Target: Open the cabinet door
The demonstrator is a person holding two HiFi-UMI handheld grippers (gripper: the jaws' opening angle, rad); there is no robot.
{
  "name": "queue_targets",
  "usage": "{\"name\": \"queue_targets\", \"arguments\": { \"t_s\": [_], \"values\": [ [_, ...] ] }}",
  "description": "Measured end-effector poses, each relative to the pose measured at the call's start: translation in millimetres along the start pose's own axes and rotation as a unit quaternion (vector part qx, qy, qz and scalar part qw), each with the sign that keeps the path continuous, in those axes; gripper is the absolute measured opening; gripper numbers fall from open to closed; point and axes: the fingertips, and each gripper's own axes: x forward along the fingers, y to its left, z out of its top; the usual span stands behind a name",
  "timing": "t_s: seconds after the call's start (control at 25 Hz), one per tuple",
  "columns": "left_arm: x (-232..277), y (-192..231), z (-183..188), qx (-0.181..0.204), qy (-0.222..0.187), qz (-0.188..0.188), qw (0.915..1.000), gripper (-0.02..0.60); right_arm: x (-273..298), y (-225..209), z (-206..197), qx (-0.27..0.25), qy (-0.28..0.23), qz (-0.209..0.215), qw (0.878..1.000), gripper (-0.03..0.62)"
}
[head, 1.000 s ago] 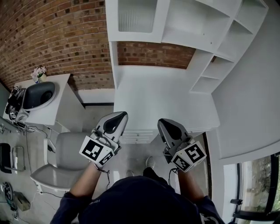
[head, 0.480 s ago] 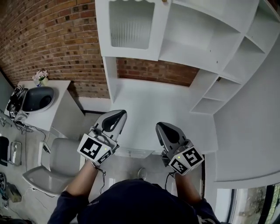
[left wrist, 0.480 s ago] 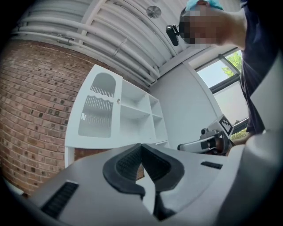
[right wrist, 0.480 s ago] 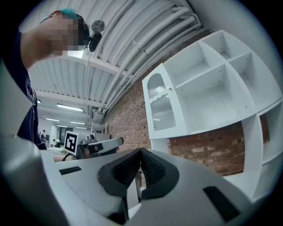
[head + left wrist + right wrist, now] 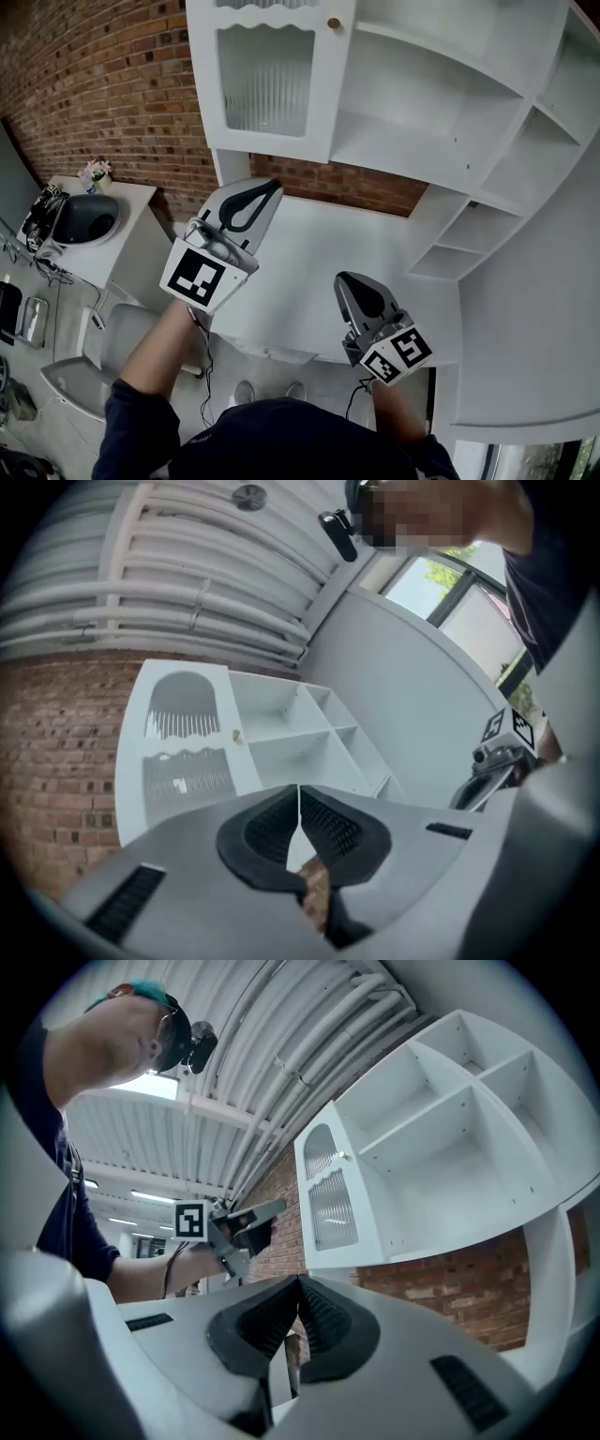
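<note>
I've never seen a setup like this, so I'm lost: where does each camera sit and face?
Head view: on the person's head, facing down over left gripper, right gripper and forearms toward desk and cabinet door.
Left gripper view: on that gripper, along its shut jaws at the door; right gripper at edge.
Right gripper view: likewise; left gripper shows.
All three share the door.

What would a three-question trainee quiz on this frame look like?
1. True or false: the cabinet door stands open.
2. Which is nearer the door? A) left hand-held gripper B) right hand-held gripper
3. Fill in: the wall beside the door is made of ___.
Key: 1 false; 2 A; 3 brick.
</note>
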Motion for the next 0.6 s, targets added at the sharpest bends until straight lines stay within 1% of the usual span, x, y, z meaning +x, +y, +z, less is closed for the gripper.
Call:
{"name": "queue_targets", "arguments": {
  "t_s": [0.08, 0.16, 0.24, 0.32, 0.48, 0.52, 0.6],
  "values": [
    [23.7, 15.9, 18.3, 0.060, 0.004, -0.001, 0.9982, 0.021, 3.9, -4.8, 6.5, -0.004, -0.010, 0.000, 1.000, 0.021],
    [48.1, 30.4, 31.6, 0.118, 0.012, 0.001, 0.9929, 0.047, 7.4, -9.1, 15.1, -0.010, -0.023, -0.005, 1.000, 0.021],
    [72.2, 43.4, 41.3, 0.179, 0.016, 0.006, 0.9836, 0.061, 10.2, -13.2, 23.1, -0.015, -0.037, -0.014, 0.999, 0.021],
    [95.9, 58.3, 50.9, 0.230, 0.017, 0.011, 0.9730, 0.094, 13.7, -16.5, 28.6, -0.017, -0.047, -0.024, 0.998, 0.021],
    [138.5, 89.5, 74.6, 0.309, 0.021, 0.026, 0.9506, 0.116, 24.3, -22.0, 32.9, -0.017, -0.059, -0.042, 0.997, 0.021],
    [148.0, 95.2, 80.5, 0.323, 0.022, 0.029, 0.9456, 0.121, 26.4, -23.6, 33.0, -0.017, -0.060, -0.046, 0.997, 0.021],
    [165.0, 104.7, 89.4, 0.343, 0.025, 0.032, 0.9386, 0.126, 29.2, -27.6, 32.7, -0.017, -0.061, -0.053, 0.997, 0.021]
  ]
}}
